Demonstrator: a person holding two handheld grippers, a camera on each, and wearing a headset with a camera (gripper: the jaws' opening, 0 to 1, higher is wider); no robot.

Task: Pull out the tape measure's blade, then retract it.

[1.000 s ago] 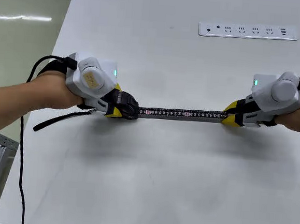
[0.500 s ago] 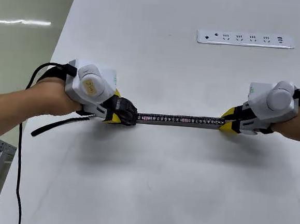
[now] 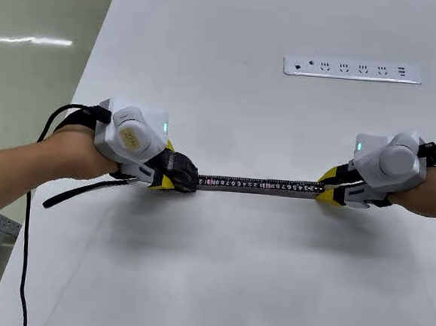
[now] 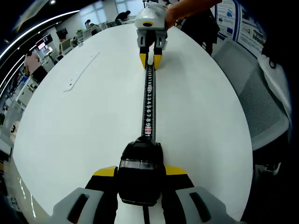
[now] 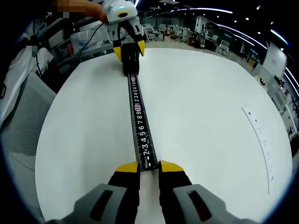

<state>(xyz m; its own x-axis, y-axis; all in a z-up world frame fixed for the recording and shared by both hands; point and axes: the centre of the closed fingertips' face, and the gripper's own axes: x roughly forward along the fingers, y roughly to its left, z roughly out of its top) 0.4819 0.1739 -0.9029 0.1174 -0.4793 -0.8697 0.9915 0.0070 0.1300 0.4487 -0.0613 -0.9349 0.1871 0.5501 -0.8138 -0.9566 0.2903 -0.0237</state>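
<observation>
Where the white table [image 3: 270, 273] takes up most of the head view, a glossy green floor [image 3: 37, 58] shows past its left edge. Both grippers sit low over the near part of the table, well apart, facing each other along 1 line. The left gripper [image 3: 173, 176] is held at the left side, its yellow-tipped fingers [image 4: 105, 171] closed on either side of the black tape measure case [image 4: 141, 154], which fills the gap between them. The case [image 3: 181, 173] rests on or just over the table; contact cannot be told. The right gripper [image 3: 329, 193] is held at the right side, its fingers [image 5: 127, 168] set narrow, pinching the free end of the blade [image 5: 139, 119]. The blade [image 3: 262, 184] is drawn out and runs straight and level between the 2 grippers, close above the table surface, with its printed scale facing up. In the left gripper view the blade [image 4: 148, 100] leaves the mouth of the case and reaches the right gripper [image 4: 151, 59] at the far end; in the right gripper view it reaches the left gripper [image 5: 129, 50]. A white power strip [image 3: 351, 69] lies flat on the far right of the table, well apart from the work. A black cable [image 3: 31, 216] hangs off the left edge, and a black strap [image 3: 87, 189] trails on the table under the left hand.
</observation>
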